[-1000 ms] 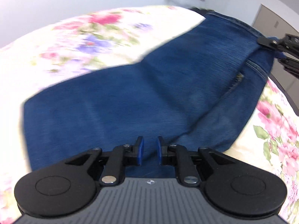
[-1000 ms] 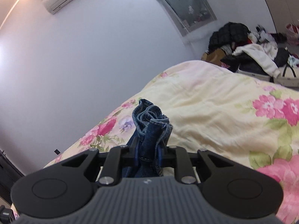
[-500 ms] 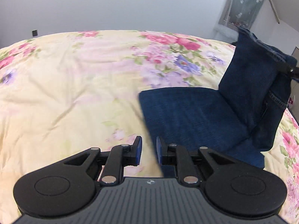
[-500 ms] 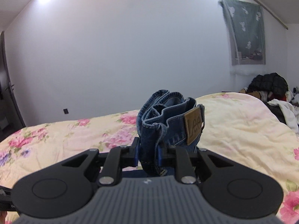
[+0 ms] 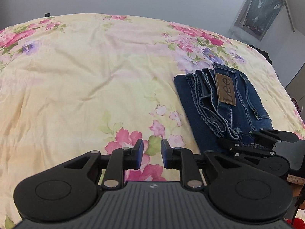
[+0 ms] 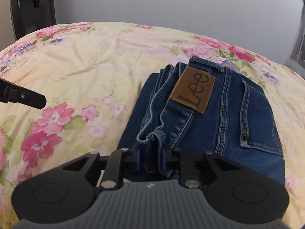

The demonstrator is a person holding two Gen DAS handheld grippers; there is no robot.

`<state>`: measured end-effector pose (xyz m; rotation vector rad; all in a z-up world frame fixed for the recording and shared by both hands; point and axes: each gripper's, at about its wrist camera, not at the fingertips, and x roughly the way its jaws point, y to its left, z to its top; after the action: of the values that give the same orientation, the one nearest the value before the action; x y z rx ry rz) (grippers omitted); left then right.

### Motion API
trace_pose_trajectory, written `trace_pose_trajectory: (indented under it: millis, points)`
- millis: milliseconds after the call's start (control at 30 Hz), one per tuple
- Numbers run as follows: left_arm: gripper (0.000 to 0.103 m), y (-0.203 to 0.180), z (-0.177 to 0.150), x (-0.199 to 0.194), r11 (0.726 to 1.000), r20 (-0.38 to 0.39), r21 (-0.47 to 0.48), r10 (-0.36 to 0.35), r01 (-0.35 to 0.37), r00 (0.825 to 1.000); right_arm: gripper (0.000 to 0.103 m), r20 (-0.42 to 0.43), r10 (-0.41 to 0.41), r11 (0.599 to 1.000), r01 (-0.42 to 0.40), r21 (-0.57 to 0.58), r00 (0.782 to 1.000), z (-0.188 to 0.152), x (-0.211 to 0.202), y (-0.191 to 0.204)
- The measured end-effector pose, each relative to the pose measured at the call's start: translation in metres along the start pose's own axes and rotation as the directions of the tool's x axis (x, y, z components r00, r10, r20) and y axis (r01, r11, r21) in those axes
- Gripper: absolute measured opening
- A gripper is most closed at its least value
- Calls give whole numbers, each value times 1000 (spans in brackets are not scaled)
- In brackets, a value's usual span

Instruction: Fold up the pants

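The blue jeans (image 6: 225,126) lie folded into a compact stack on the floral bedspread (image 6: 80,61), with the brown leather label (image 6: 193,89) facing up. My right gripper (image 6: 151,157) is shut on the near waistband edge of the jeans, low on the bed. In the left wrist view the jeans (image 5: 225,103) lie to the right and the right gripper (image 5: 246,145) is at their near end. My left gripper (image 5: 152,152) holds nothing, its pads a narrow gap apart, above bare bedspread left of the jeans. Its tip shows in the right wrist view (image 6: 36,100).
The bedspread (image 5: 85,72) stretches wide to the left and beyond the jeans. A white wall stands behind the bed. A dark door (image 6: 34,5) is at far left, a curtained window (image 5: 257,13) at far right.
The right gripper has brought the lifted waistband end down, laying the jeans flat as a folded stack. The left gripper has moved left off the jeans.
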<state>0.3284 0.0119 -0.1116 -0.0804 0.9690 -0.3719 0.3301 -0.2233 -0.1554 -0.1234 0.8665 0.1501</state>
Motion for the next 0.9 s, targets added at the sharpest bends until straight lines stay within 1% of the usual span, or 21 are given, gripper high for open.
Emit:
trace_pose_trajectory:
  millis: [67, 100, 167, 200, 233, 300, 333, 367, 500, 567, 633, 667, 700, 767, 833, 867, 900]
  points:
    - [23, 0, 0, 1, 1000, -8, -12, -16, 15, 1000, 30, -20, 23, 999, -23, 23, 1000, 5, 1, -2]
    - [25, 0, 1, 1, 999, -9, -20, -25, 25, 1000, 32, -31, 35, 999, -34, 33, 999, 8, 0, -2]
    - [29, -4, 1, -3, 999, 0, -22, -43, 43, 999, 35, -51, 82, 995, -79, 64, 995, 12, -7, -4]
    - [30, -6, 2, -5, 999, 11, -20, -50, 50, 999, 39, -64, 119, 990, -114, 81, 991, 13, -13, -7]
    - [31, -9, 3, -7, 998, 21, -17, -57, 58, 998, 37, -68, 137, 987, -131, 88, 988, 14, -18, -8]
    - [31, -15, 7, -10, 996, 49, -19, -91, 92, 995, 37, -55, 124, 990, -120, 68, 991, 18, -33, -10]
    - [32, -17, 9, -11, 992, 69, -31, -122, 125, 990, 38, -40, 110, 992, -107, 60, 993, 21, -41, -14]
    - [34, -19, 13, -11, 987, 83, -47, -148, 152, 986, 38, -23, 90, 994, -89, 57, 996, 23, -48, -18]
    - [35, -28, 29, -1, 965, 132, -120, -216, 231, 968, 38, 28, 13, 997, -15, 79, 1000, 33, -68, -55]
    - [35, -34, 39, 11, 956, 147, -138, -240, 260, 960, 35, 29, -46, 995, 43, 89, 999, 35, -68, -79]
    - [41, -40, 47, 25, 946, 160, -158, -258, 283, 953, 24, 18, -90, 990, 88, 111, 996, 33, -63, -105]
    - [47, -43, 52, 34, 937, 165, -173, -276, 303, 947, 24, 11, -103, 987, 101, 125, 995, 32, -60, -118]
    - [51, -45, 57, 44, 926, 171, -187, -297, 327, 939, 24, 5, -110, 984, 108, 139, 994, 29, -57, -130]
    - [51, -48, 66, 65, 904, 171, -226, -329, 362, 929, 24, 1, -115, 979, 113, 169, 993, 24, -50, -151]
    - [51, -51, 75, 87, 886, 163, -262, -351, 383, 922, 24, 2, -105, 976, 102, 192, 994, 17, -42, -166]
    - [52, -53, 78, 98, 882, 156, -271, -355, 385, 922, 24, 4, -98, 975, 95, 199, 995, 14, -39, -172]
    - [53, -55, 80, 108, 884, 146, -276, -348, 376, 926, 24, 4, -86, 975, 84, 205, 996, 12, -34, -177]
